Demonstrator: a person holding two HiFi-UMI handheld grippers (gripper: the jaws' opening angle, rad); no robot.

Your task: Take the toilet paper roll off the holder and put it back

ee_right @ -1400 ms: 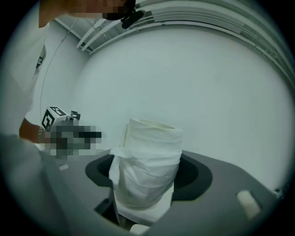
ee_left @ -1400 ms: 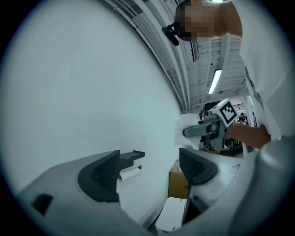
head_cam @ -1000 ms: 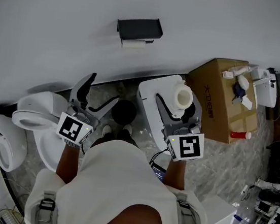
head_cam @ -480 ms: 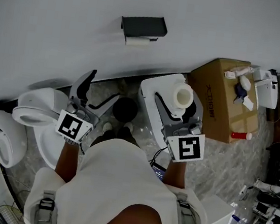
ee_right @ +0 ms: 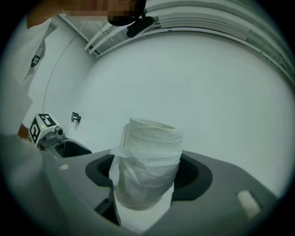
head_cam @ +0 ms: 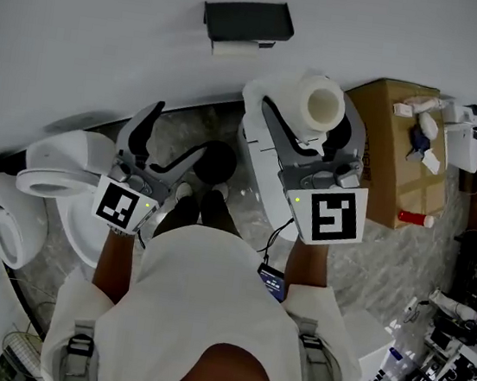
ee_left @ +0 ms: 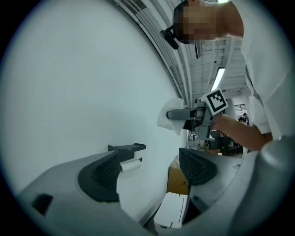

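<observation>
A white toilet paper roll (head_cam: pixel 319 104) (ee_right: pixel 147 166) stands upright between the jaws of my right gripper (head_cam: pixel 309 120) (ee_right: pixel 147 173), which is shut on it and held up toward the white wall. The black holder (head_cam: pixel 247 23) (ee_left: pixel 126 147) is fixed on that wall, up and to the left of the roll, with a bit of white paper (head_cam: pixel 240 49) (ee_left: pixel 130 165) under it. My left gripper (head_cam: pixel 174 146) (ee_left: pixel 147 170) is lower and to the left, open with nothing between its jaws. In the left gripper view the right gripper (ee_left: pixel 193 113) and its roll (ee_left: pixel 170 120) show high up.
A white toilet (head_cam: pixel 56 183) stands at the left by the wall. A white box-shaped unit (head_cam: pixel 258 175) sits below the right gripper, a cardboard box (head_cam: pixel 399 163) with small items on top to its right. Clutter fills the far right edge.
My right gripper has risen with the roll, closer to the wall and the holder. The left gripper has stayed about where it was.
</observation>
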